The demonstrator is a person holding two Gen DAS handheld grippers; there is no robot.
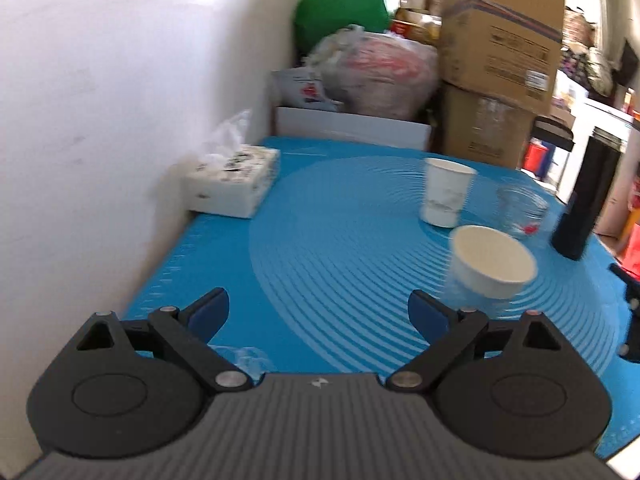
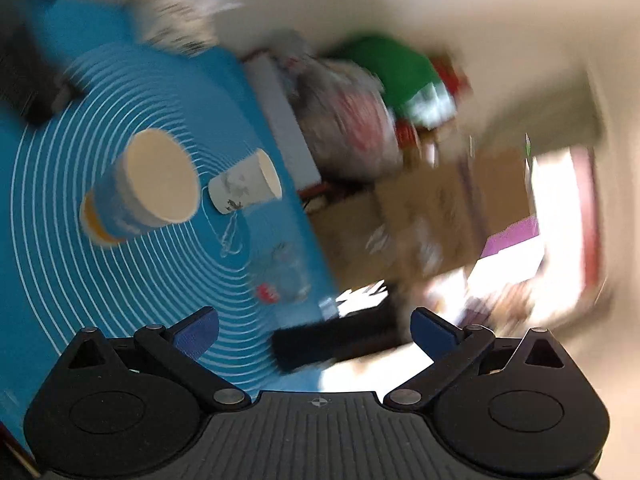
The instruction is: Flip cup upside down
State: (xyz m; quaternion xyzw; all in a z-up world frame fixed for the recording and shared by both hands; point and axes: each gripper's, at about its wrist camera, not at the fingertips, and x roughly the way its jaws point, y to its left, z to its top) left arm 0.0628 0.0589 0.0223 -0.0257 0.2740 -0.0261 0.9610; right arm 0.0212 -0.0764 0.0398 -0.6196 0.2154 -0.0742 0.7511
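Paper cups are counted at two on the blue baking mat [image 1: 320, 216], which covers the tabletop. The nearer one [image 1: 490, 262] has a blue wall and a cream inside, and is seen with its mouth up, toward the mat's right edge; in the right wrist view the same cup [image 2: 148, 184] shows an orange band at its base. The second, a white paper cup [image 1: 444, 192] with a faint grey print, stands upright just behind it, nearer the far edge. No wording can be read on either cup — both are blurred.

One clear glass jar [image 1: 520, 210] with a small red mark is seen just to the right of the white cup, and one black flask [image 1: 586, 196] stands at the mat's right edge. One white tissue box [image 1: 236, 184] with a dark pattern is set at the left edge against the wall [image 1: 100, 100]. Beyond the far edge, two cardboard boxes [image 1: 504, 40] are stacked; printing is visible on them but cannot be read. A plastic bag [image 1: 380, 72] and a green bundle [image 1: 344, 4] lie beside them.

The left gripper [image 1: 318, 314] is spread wide with nothing between its blue pads — it is held over the near edge of the mat. The right gripper [image 2: 314, 328] is likewise spread and empty, and its view is tilted and heavily smeared.
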